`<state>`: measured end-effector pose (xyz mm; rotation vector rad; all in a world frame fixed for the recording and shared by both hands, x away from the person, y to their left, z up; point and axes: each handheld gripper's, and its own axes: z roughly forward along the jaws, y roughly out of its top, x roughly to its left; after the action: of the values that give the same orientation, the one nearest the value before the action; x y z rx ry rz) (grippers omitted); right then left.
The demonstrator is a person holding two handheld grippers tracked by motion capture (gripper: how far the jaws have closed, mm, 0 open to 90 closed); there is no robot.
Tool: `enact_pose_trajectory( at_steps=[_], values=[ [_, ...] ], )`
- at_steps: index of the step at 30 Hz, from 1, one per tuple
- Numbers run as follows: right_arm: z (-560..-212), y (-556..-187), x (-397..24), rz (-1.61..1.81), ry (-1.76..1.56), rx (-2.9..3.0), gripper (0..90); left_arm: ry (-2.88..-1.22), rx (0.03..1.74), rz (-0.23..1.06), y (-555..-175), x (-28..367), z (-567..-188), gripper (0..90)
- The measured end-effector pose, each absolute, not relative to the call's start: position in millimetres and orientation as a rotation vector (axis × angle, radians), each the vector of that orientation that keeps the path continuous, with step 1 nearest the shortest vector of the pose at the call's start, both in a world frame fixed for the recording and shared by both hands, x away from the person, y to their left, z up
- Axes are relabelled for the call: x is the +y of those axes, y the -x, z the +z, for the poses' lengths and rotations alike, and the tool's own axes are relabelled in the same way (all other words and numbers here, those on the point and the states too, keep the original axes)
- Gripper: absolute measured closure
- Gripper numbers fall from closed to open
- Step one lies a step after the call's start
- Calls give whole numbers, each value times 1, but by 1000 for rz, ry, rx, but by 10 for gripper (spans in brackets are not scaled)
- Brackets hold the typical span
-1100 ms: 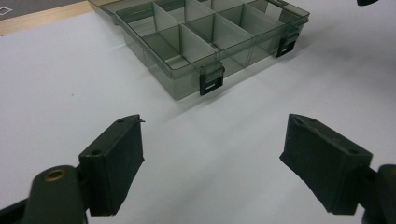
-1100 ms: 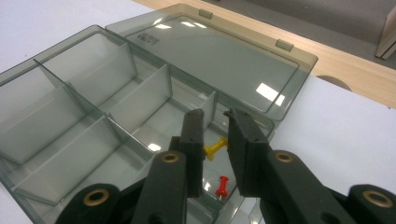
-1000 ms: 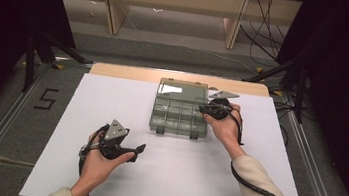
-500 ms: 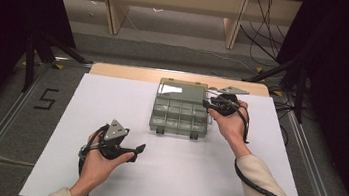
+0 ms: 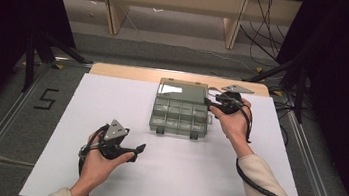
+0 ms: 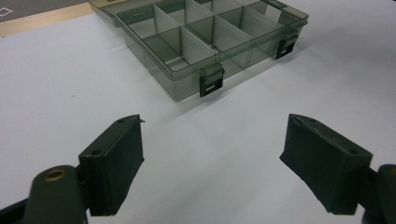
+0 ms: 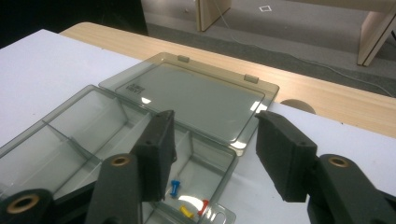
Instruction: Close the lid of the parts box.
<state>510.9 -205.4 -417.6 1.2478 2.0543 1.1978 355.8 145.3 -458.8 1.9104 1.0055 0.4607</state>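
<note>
A smoky clear compartment box (image 5: 179, 115) lies open mid-table, its lid (image 5: 182, 89) folded flat behind it. My right gripper (image 5: 208, 102) hovers at the box's far right corner. Its jaws have just been opening, and the pads press on nothing. In the right gripper view, my right gripper (image 7: 215, 135) straddles the box's right wall beside the lid (image 7: 196, 100). Under it one compartment holds a blue pin (image 7: 175, 188), a yellow pin (image 7: 186, 212) and a red pin (image 7: 203, 206). My left gripper (image 5: 138, 149) rests open and empty in front of the box (image 6: 187, 46), with my left gripper (image 6: 212, 140) aimed at its latches.
A white sheet (image 5: 177, 179) covers the table, and a wooden strip (image 5: 125, 72) runs along its far edge. Two black latches (image 6: 211, 84) hang on the box's near wall. Dark stands and cables flank the table on both sides.
The right gripper has drifted slightly right and toward the far edge, and its jaws have spread apart. The left hand and the box have stayed where they were.
</note>
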Motion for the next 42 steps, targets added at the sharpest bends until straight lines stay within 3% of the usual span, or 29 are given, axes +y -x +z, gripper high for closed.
enact_pose_trajectory(
  at_steps=[25,42],
  values=[
    [-419,-518,-222,1228,-1370,1996,454,-1922,995,451,-363,140,-461,201],
    [-450,-613,-188,863,-1627,2179,679,-1904,1015,426,-406,131,-454,249]
  ],
)
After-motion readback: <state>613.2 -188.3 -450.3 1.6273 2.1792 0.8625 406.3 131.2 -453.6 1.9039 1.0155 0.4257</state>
